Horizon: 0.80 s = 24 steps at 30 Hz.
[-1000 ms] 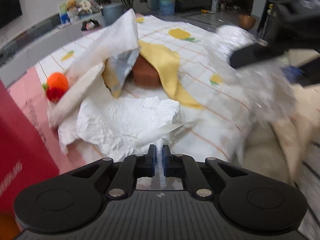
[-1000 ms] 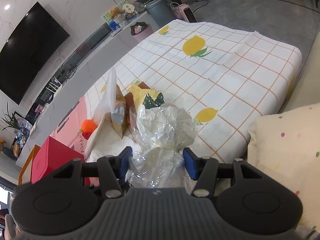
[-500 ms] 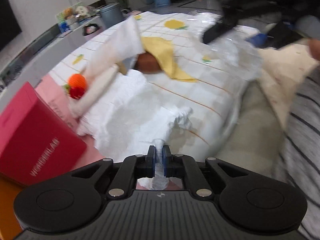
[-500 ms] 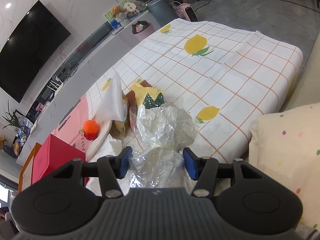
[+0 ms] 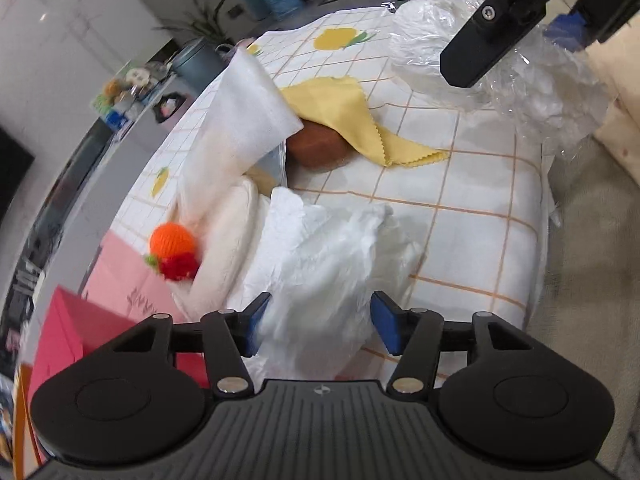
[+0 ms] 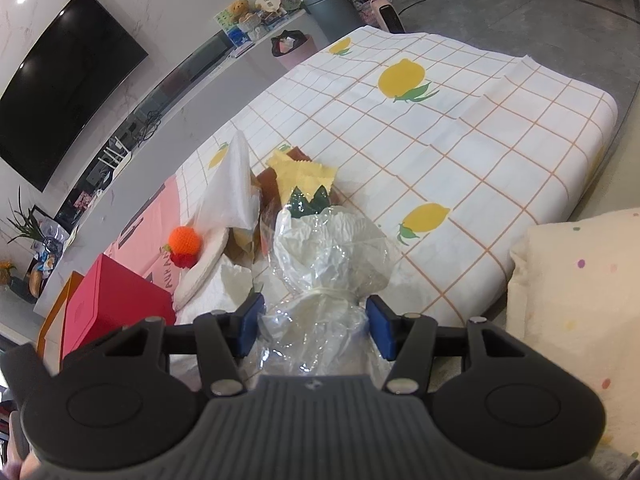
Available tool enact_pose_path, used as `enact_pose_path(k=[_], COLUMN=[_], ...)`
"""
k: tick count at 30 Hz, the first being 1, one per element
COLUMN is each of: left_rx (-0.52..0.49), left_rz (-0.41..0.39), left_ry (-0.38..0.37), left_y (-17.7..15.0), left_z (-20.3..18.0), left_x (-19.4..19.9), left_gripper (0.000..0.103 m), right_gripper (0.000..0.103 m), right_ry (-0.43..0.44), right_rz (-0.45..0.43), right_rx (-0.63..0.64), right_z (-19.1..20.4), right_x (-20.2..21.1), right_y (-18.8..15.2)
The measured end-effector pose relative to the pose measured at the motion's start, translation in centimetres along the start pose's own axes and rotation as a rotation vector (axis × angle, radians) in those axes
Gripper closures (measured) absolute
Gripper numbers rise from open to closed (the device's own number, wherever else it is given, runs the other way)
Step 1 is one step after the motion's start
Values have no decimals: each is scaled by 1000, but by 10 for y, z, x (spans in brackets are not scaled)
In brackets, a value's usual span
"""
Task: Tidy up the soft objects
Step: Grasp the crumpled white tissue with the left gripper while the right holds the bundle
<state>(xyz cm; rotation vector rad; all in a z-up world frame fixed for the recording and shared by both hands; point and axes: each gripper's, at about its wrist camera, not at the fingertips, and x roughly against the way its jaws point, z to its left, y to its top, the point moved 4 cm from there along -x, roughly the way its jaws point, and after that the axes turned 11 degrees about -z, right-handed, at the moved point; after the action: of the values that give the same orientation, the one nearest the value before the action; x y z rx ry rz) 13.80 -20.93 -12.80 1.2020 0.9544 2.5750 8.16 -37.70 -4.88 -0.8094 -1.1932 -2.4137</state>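
My left gripper (image 5: 316, 326) is open, its jaws wide on either side of a crumpled white plastic bag (image 5: 320, 256) at the table's near edge. My right gripper (image 6: 314, 328) holds a clear plastic bag (image 6: 328, 256) by its tied neck, lifted above the table; it also shows in the left wrist view (image 5: 536, 92). A yellow cloth (image 5: 352, 112) drapes over a brown pouch (image 5: 318, 146). A white foam sheet (image 5: 240, 120) stands tilted beside them. An orange and red knitted toy (image 5: 174, 248) lies by a cream pad (image 5: 228, 240).
The table wears a white checked lemon-print cloth (image 6: 460, 132). A red box (image 6: 116, 304) and pink bag (image 5: 116, 276) sit at the left edge. A cream dotted cushion (image 6: 580, 300) lies at the right. A TV (image 6: 60, 80) hangs on the far wall.
My left gripper was shut on a strip of the white bag; now it is open, with the bag lying between its jaws. The right gripper keeps holding the clear bag aloft.
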Motion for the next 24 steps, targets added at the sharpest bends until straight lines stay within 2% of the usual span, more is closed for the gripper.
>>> enact_pose_path(k=[1, 5, 7, 8, 9, 10, 11, 12, 13, 17, 20, 22, 23, 24], left_rx=[-12, 27, 97, 140, 189, 246, 306, 362, 385, 363, 356, 323, 287, 213], left_rz=[-8, 4, 17, 13, 11, 15, 22, 29, 34, 63, 85, 96, 97, 96], left_ry=[8, 39, 23, -1, -40, -79, -119, -150, -144, -133, -182, -171, -147, -111], left_y=[1, 4, 4, 4, 4, 2, 1, -1, -3, -11, -16, -19, -20, -21], left_z=[2, 18, 29, 33, 37, 41, 44, 46, 46, 27, 11, 2, -1, -5], left_x=[-3, -18, -26, -27, -28, -29, -29, -28, -26, -2, 20, 32, 36, 38], left_gripper=[34, 15, 17, 28, 47, 55, 77, 81, 81, 85, 84, 75, 62, 38], right_gripper=[46, 46, 46, 46, 46, 46, 46, 46, 46, 46, 46, 46, 46, 46], right_ry=[-1, 1, 5, 6, 7, 7, 7, 7, 7, 15, 19, 22, 24, 26], right_rz=[3, 19, 24, 26, 28, 31, 33, 34, 35, 38, 40, 43, 44, 45], right_rx=[4, 23, 35, 40, 42, 42, 41, 38, 36, 30, 34, 36, 37, 37], right_z=[0, 3, 6, 6, 6, 6, 6, 5, 5, 5, 7, 7, 7, 8], right_x=[-1, -4, -5, -6, -6, -7, -7, -7, -8, -7, -6, -7, -7, -7], right_y=[-1, -3, -4, -5, -5, -5, -5, -5, -5, -6, -6, -6, -6, -7])
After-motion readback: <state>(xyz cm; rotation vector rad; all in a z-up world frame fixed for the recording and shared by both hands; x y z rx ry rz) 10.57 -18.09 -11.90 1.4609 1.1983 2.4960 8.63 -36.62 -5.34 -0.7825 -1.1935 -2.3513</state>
